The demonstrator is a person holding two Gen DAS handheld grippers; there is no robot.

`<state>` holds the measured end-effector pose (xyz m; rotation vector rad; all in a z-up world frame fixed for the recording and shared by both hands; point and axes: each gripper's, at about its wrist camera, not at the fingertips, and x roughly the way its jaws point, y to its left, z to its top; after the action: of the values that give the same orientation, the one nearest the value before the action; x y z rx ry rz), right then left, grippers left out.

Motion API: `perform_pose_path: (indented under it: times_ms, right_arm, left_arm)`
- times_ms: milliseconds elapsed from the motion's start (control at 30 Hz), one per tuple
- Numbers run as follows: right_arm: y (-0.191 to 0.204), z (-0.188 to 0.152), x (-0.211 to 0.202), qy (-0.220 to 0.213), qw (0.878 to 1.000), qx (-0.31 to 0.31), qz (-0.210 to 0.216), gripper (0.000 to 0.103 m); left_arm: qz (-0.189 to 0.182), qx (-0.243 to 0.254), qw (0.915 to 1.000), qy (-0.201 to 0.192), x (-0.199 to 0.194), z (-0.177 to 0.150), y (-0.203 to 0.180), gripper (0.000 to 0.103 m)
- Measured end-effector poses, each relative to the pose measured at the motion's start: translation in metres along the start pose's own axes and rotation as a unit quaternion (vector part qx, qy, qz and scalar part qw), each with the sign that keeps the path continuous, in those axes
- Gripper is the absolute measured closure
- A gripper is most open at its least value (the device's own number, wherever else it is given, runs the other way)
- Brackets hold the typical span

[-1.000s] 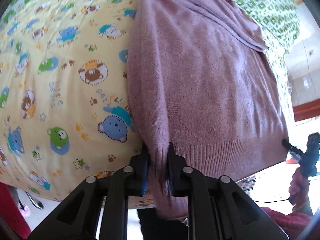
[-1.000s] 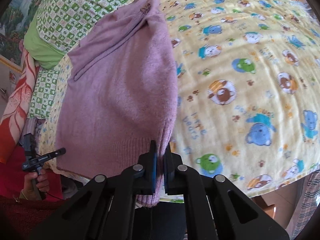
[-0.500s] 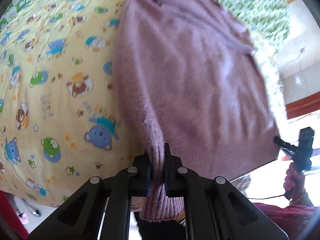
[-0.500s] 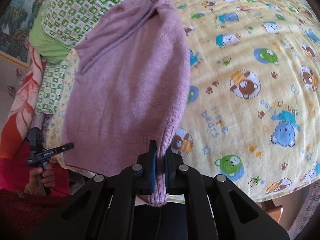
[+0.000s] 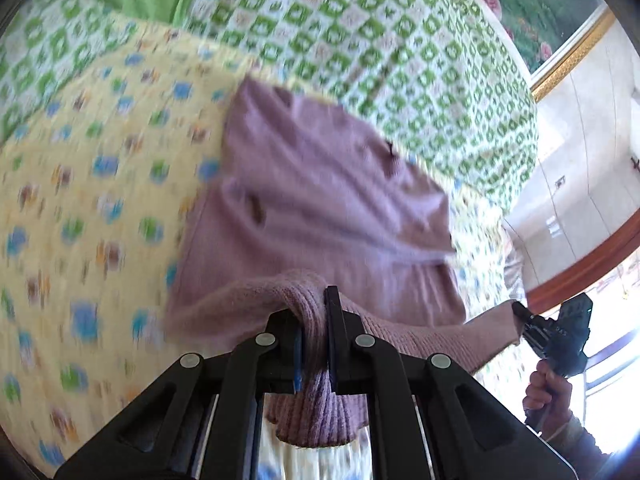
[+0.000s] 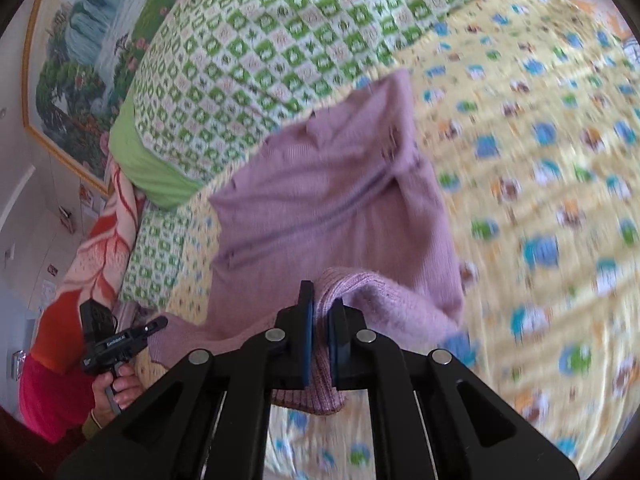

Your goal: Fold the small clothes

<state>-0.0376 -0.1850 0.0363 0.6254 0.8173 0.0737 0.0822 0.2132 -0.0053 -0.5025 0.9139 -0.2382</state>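
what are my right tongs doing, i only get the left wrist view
Observer: The right tongs are shut on the sweater, with its ribbed hem pinched between blue pads.
Operator: how much hem is past the grip
Observer: A short ribbed flap hangs below the fingers, on the camera side.
Operator: anything beside the bed on that side
Observer: A red and orange floral blanket lies next to the green pillow.
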Motion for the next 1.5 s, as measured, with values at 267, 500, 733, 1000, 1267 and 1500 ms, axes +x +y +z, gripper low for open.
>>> perform_pose_path:
  times_ms: [267,500,733,1000,1267,1500]
  right_arm:
    - [-0.001,0.089,0.053,-0.035,0.999,-0.01,-0.035,0.096]
    - [0.002,0.15,0.095,-0.047,0.998,-0.017,-0.049,0.096]
    - [-0.015,0.193,0.137,-0.038,0.997,-0.015,-0.065,0.096]
    - [-0.038,0.225,0.174,-0.034,0.997,-0.007,-0.068,0.096]
    - [-0.063,0.238,0.222,-0.004,0.996,0.009,-0.09,0.096]
    - [-0.065,0.24,0.224,0.007,0.996,0.02,-0.09,0.09]
  left_arm:
    - [0.013,0.005,0.9997,-0.021,0.047,0.094,-0.007,0.096]
    - [0.019,0.0,0.9993,-0.032,0.089,0.156,-0.009,0.097]
    - [0.039,-0.008,0.9989,-0.026,0.138,0.2,0.002,0.096]
    - [0.054,-0.001,0.9982,-0.028,0.179,0.228,0.007,0.097]
    - [0.074,-0.033,0.9967,0.003,0.225,0.234,0.034,0.095]
    - [0.065,-0.047,0.9968,-0.003,0.21,0.233,0.032,0.074]
